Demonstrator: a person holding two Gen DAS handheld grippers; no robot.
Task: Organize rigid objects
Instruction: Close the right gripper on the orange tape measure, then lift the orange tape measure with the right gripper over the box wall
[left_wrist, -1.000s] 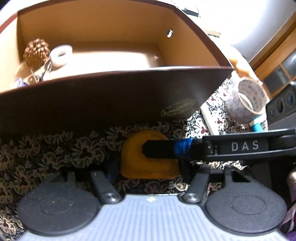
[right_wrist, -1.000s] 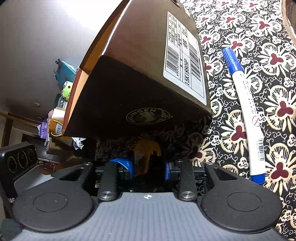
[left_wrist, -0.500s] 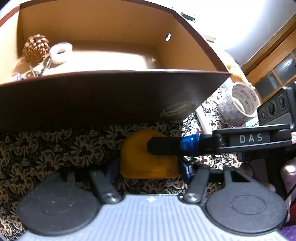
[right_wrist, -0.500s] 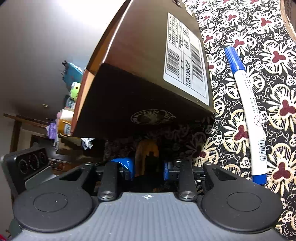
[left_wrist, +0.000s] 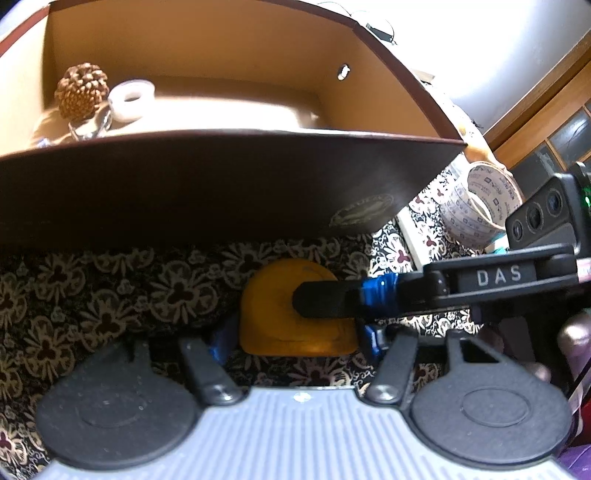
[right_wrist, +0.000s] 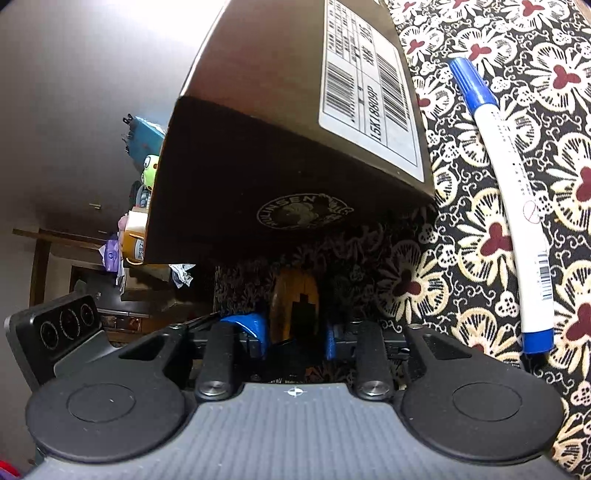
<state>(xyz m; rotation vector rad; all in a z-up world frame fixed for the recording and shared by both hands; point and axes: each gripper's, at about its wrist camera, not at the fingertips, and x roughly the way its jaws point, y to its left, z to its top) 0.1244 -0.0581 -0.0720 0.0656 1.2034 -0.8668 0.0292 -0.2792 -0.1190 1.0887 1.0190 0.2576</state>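
An orange rounded piece (left_wrist: 266, 314) sits low in the left wrist view, just in front of the brown cardboard box (left_wrist: 221, 192). My left gripper (left_wrist: 295, 341) is shut on it, a blue finger against each side. One black, blue-taped finger (left_wrist: 325, 304) of the right gripper lies flat across the piece's face. In the right wrist view the piece (right_wrist: 286, 291) shows edge-on between the narrow blue fingers of my right gripper (right_wrist: 293, 332), which is shut on it. The box (right_wrist: 258, 166) rises right behind.
Inside the open box lie a pinecone (left_wrist: 82, 90), a white tape roll (left_wrist: 131, 100) and a metal clip (left_wrist: 88, 127). A printed tape roll (left_wrist: 476, 206) stands right of the box. A blue marker (right_wrist: 509, 199) lies on the flowered cloth (right_wrist: 480, 258).
Both grippers have drifted a little together with the orange piece held between them. The box and the printed tape roll have slid slightly in view. Neither grip has changed.
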